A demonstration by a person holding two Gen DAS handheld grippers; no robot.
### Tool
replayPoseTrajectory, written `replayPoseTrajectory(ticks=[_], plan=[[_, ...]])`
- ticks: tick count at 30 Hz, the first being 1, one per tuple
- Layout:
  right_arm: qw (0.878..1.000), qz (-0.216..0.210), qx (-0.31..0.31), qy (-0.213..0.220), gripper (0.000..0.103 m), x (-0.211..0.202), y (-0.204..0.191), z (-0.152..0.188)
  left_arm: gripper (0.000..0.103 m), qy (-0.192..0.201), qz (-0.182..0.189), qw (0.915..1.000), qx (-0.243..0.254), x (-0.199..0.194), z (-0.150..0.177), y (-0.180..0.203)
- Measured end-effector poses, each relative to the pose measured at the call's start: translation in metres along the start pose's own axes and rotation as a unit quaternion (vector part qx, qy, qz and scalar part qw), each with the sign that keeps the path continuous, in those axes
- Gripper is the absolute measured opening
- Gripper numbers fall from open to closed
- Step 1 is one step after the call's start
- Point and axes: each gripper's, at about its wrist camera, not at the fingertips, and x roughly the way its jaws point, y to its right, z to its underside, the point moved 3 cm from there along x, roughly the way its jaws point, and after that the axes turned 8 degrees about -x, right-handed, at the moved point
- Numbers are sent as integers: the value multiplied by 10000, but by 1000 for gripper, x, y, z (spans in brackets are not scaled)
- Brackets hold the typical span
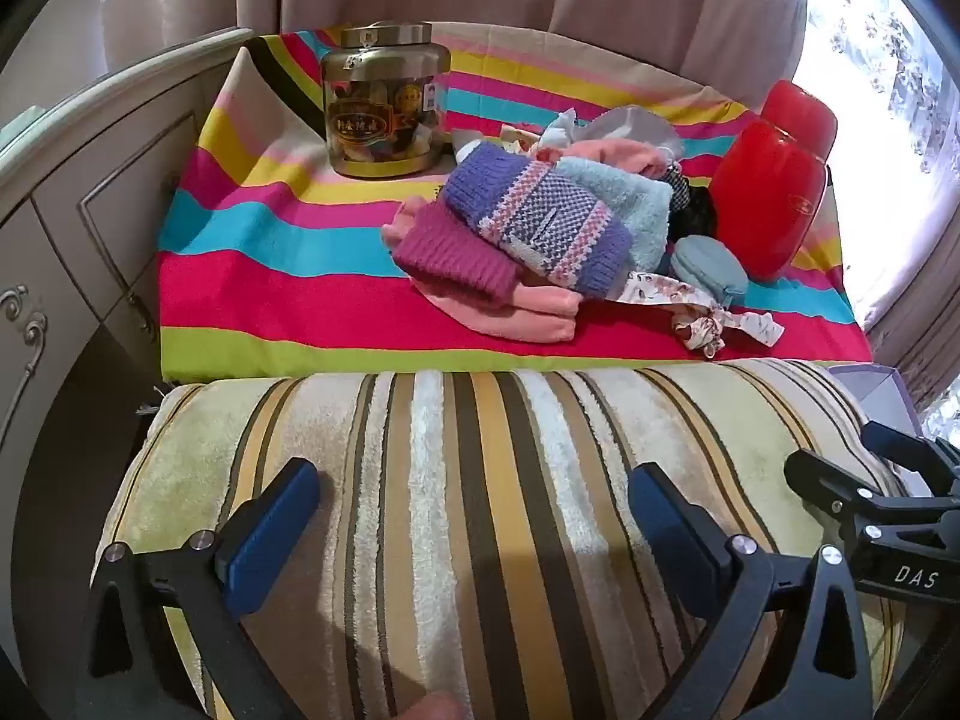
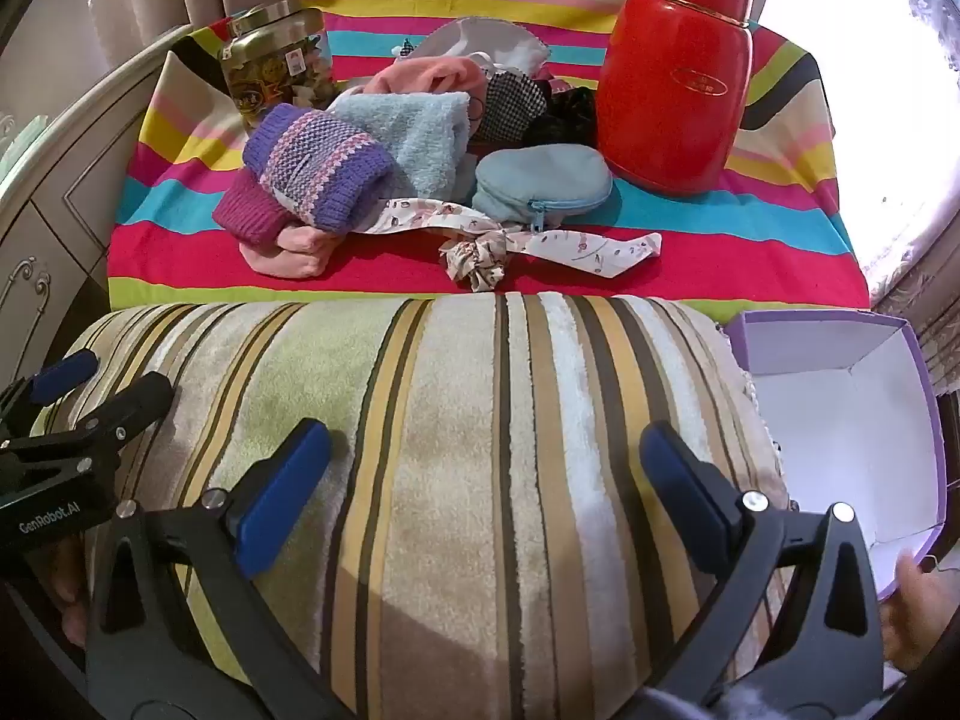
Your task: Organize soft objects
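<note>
Both tools (image 1: 474, 516) (image 2: 486, 480) hang spread, seemingly untouching, above striped cushion (image 2: 450, 420).

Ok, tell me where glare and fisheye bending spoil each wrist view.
Left wrist view: the window at upper right is blown out white, and the cabinet edge bows. Right wrist view: the same glare floods the right side beside the red thermos, black corners vignette the frame, and the striped cushion bulges.

Soft knits (image 2: 336, 174) heaped on striped cloth (image 2: 180, 258).
</note>
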Motion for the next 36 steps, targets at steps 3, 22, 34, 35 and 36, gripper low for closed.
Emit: replayPoseTrajectory(ticks=[3, 22, 34, 35, 36], plan=[[9999, 88, -49, -23, 103, 0, 0, 1, 103, 76, 136, 9998, -85, -1, 2, -3], [10000, 31, 19, -25, 103, 0, -1, 0, 103, 75, 69, 9999, -6, -1, 1, -4], [10000, -13, 22, -1, 103, 0, -2, 0, 103, 97, 72, 9999, -27, -1, 2, -4], [10000, -13, 22, -1, 103, 0, -2, 0, 103, 97, 73, 9999, -28, -1, 1, -5], [10000, -16, 20, -1, 103, 0, -2, 0, 103, 97, 71, 9999, -30, -1, 2, -4]])
